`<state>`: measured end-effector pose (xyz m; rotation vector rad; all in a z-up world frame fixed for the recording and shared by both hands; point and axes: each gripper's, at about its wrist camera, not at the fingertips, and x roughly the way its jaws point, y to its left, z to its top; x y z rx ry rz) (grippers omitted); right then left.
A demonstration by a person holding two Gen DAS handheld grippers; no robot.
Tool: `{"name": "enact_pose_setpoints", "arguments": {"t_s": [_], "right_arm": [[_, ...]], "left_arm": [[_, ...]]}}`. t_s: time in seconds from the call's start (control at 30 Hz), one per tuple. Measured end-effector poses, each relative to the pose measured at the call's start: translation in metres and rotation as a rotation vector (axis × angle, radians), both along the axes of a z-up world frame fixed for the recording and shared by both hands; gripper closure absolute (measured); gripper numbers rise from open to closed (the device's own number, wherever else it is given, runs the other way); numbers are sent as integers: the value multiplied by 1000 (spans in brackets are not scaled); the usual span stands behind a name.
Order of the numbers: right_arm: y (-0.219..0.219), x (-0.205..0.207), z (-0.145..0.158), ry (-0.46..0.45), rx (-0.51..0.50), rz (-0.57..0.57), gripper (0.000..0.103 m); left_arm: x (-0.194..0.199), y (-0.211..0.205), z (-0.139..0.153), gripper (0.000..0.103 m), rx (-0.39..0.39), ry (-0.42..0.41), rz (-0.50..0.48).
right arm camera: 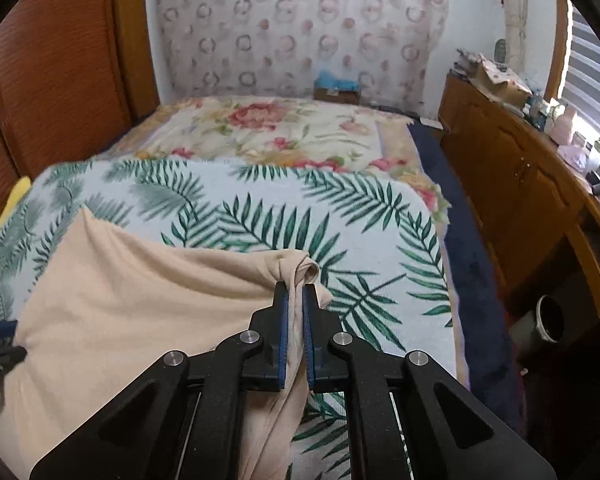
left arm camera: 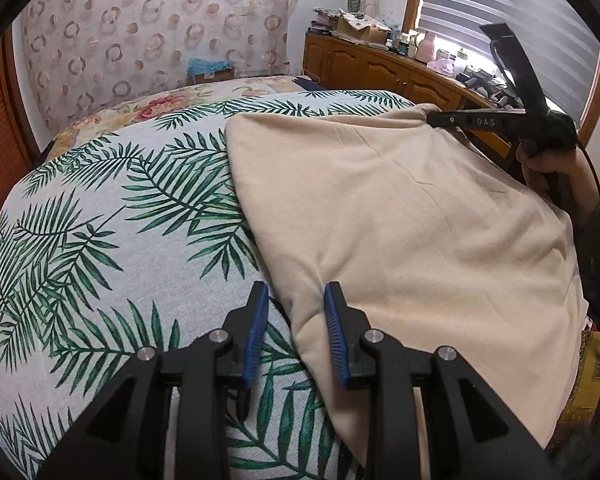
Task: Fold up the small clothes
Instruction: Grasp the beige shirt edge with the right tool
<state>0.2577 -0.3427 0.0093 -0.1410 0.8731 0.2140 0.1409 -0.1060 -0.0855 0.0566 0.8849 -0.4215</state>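
Note:
A beige garment [left arm camera: 420,216] lies spread on a leaf-print cloth [left arm camera: 100,240] over the bed. My left gripper [left arm camera: 296,300] is open, its blue pads straddling the garment's near left edge just above the cloth. My right gripper [right arm camera: 295,292] is shut on a bunched corner of the beige garment [right arm camera: 140,300] and lifts it slightly off the leaf-print cloth [right arm camera: 340,216]. The right gripper also shows in the left wrist view [left arm camera: 440,118], at the garment's far right corner, held by a hand.
A floral blanket [right arm camera: 280,128] covers the far half of the bed. A wooden dresser [right arm camera: 520,184] with clutter stands along the right side, under a window with blinds. A wooden headboard panel [right arm camera: 60,60] is at the left. A dark bin [right arm camera: 548,320] sits on the floor.

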Motion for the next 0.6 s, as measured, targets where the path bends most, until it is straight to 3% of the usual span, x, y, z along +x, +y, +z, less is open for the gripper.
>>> {"name": "enact_pose_setpoints", "arguments": {"t_s": [0.13,0.2,0.3,0.37,0.6], "right_arm": [[-1,-1,-6,13,4,2,99],[-2,-4,-4,2,9,0,92],[-5,-7,-2,-14,-1,-4,74],[-7,-8,-1,-19,-2,-9,45],[-23,2,-12,52,81,-22,40]], "left_arm": [[2,1,1,76,-16,8,-16],[6,7,5,76,-45,9,-9],[14,14,18,76,-58,-25,13],[23,15,25,76,-51,-39,18],[83,11,29,76,-24,-38,38]]}}
